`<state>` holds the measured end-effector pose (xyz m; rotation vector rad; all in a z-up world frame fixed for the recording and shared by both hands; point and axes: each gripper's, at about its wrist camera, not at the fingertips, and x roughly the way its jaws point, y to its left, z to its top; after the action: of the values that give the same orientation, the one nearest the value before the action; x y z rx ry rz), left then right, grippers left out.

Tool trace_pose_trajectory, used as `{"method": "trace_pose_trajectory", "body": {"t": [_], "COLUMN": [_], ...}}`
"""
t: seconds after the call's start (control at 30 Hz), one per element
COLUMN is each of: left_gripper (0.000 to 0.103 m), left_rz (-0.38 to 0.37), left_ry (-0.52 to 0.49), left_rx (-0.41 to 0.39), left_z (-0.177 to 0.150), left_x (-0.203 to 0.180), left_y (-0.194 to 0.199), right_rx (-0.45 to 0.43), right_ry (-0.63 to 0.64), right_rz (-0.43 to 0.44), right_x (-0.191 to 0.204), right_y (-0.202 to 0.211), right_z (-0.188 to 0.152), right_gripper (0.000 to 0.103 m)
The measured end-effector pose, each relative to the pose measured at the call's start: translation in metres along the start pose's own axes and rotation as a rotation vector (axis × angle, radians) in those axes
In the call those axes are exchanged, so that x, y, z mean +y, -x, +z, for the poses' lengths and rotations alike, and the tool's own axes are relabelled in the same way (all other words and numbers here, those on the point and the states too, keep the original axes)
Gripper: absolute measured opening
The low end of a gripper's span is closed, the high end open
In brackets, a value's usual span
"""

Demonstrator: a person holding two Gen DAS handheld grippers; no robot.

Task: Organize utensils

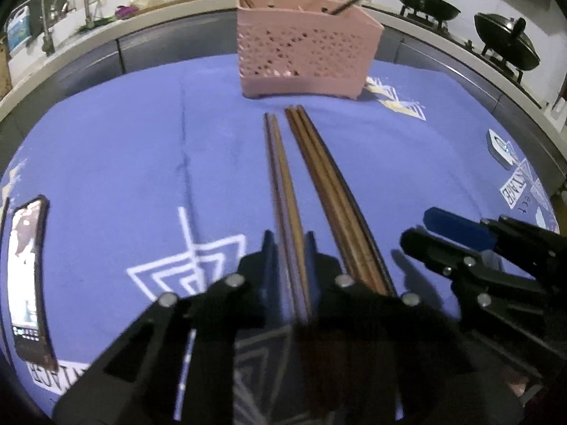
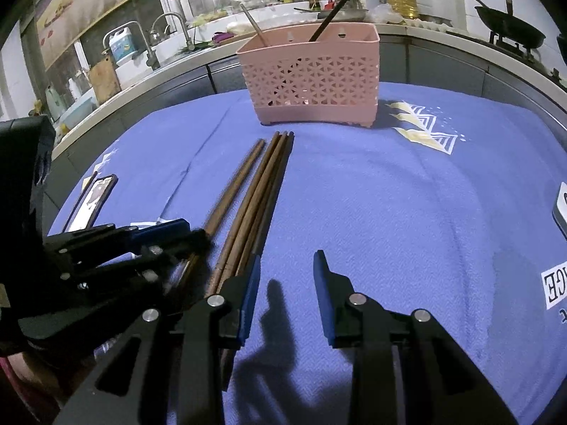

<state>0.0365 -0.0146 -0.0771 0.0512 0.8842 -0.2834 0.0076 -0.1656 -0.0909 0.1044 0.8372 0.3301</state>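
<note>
left gripper point(image 1: 288, 248) straddles the chopstick pair point(image 1: 280, 177) on the blue cloth point(image 1: 124, 159), jaws not visibly clamped; right gripper point(image 2: 287, 276) open, empty. light, stiff, slick sticks, best pinched near the thick ends before the pink utensil basket point(image 1: 304, 53).

**Colours and patterns**

Cloth point(image 2: 389, 212) on surface: blue-violet, white geometric line prints. Holder point(image 2: 312, 81) ahead of gripper: pink, triangular lattice perforations. Chopsticks point(image 1: 283, 184): brown wood, one darker. Gripper point(image 2: 287, 265): black body, blue finger pads point(image 2: 320, 276). Woks point(image 1: 425, 3): black.

Left gripper point(image 1: 287, 244) jaws straddle two chopsticks point(image 1: 281, 191) on the blue cloth point(image 1: 117, 163).
</note>
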Motion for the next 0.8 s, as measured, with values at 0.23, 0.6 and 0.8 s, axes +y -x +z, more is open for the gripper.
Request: {"method": "trace_pose_trajectory", "body": {"t": [0.23, 0.6, 0.8], "left_gripper": [0.008, 0.036, 0.036], "left_rz": [-0.038, -0.148, -0.123], "left_ry": [0.128, 0.136, 0.103], "left_rx": [0.04, 0.031, 0.068], "left_z": [-0.003, 0.005, 0.007], "left_x": [0.039, 0.019, 0.004], "left_y": [0.001, 0.01, -0.009], "right_rx": [0.012, 0.042, 0.047], "right_ry": [-0.002, 0.029, 0.038], "right_rz": [0.017, 0.027, 0.01], "right_x": [0.003, 0.012, 0.011], "right_y": [-0.003, -0.007, -0.006], "right_z": [0.0, -0.007, -0.015], "right_gripper": [0.032, 0.032, 0.032]}}
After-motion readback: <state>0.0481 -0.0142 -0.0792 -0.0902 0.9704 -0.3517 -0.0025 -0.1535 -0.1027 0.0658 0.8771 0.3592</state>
